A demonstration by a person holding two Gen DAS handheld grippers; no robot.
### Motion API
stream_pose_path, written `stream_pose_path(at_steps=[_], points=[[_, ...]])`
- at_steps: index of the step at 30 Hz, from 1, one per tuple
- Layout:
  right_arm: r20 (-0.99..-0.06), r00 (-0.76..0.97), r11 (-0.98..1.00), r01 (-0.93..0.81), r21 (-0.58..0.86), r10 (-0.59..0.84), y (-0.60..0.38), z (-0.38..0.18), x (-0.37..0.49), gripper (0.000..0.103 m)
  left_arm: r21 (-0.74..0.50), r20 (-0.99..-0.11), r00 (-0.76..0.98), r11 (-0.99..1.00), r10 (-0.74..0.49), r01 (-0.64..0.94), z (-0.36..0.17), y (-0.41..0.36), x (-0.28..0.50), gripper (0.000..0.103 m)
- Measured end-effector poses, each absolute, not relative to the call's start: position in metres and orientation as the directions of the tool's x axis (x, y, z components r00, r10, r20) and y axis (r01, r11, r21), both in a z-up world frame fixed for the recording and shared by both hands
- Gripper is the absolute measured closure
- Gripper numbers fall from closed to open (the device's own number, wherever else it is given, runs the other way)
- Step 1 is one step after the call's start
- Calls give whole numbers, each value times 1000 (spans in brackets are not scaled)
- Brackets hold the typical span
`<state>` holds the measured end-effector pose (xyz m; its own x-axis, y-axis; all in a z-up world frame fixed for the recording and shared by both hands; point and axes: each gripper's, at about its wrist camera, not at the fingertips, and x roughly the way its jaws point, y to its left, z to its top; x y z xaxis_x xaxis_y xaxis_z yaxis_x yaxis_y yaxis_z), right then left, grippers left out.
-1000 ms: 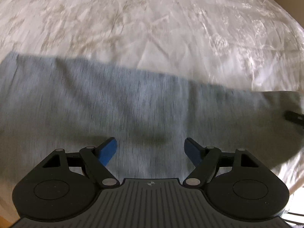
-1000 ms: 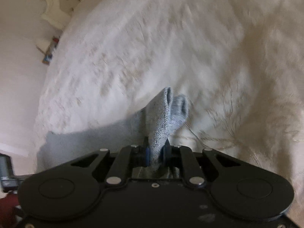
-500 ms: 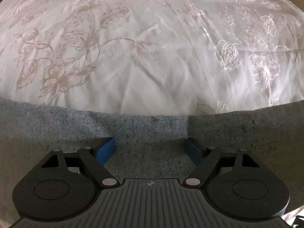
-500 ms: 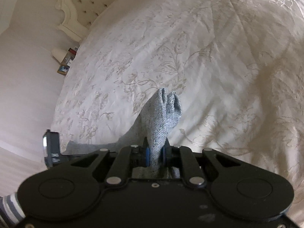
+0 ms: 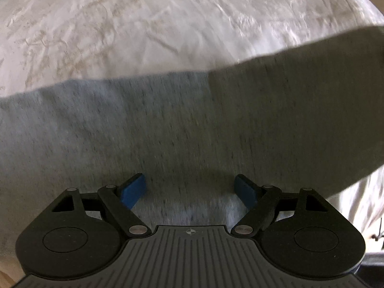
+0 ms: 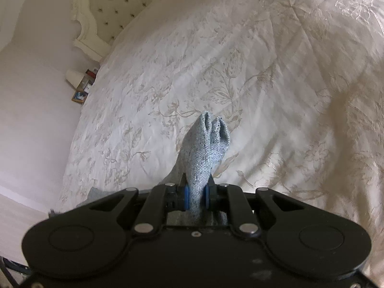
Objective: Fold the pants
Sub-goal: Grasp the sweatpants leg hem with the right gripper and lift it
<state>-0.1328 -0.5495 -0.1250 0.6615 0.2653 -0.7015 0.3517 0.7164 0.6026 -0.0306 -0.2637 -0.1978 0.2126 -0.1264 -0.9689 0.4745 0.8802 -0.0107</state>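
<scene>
The right gripper (image 6: 196,196) pinches a bunched fold of the grey knit pants (image 6: 204,148); the left gripper (image 5: 190,188) gapes wide (nothing between its blue pads) above the pants spread on the white floral bedspread (image 5: 148,24).

heathered grey-blue pants (image 5: 148,129) flat across the bed, one bunched end (image 6: 206,148) raised

Matt grey knit pants (image 5: 182,124), flecked and coarse-woven; faintly glossy cream bedspread (image 6: 276,76) with woven floral pattern; matt black plastic tool (image 5: 190,188), blue rubbery pads (image 5: 133,189).
</scene>
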Motion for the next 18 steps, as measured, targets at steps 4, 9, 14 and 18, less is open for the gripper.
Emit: stream_pose_path(at_steps=[4,9,14,18], points=[[-706,670,727,365,582,229,-534,-116,-132,89,-46,-968,189,857,-165,514,-201,-261,-27,23],[-705,685,737,377,561,187,-497,-92,-129,89,-126,-946,198,851,-258,510,-180,-231,-17,23],[-667,719,740,339,580,194,-439,-60,-117,89,-147,-936,206,847,-287,510,-165,-179,-4,23],[-636,732,737,285,613,246,-373,-51,-95,89,-185,-927,207,863,-312,470,-159,-133,8,23]])
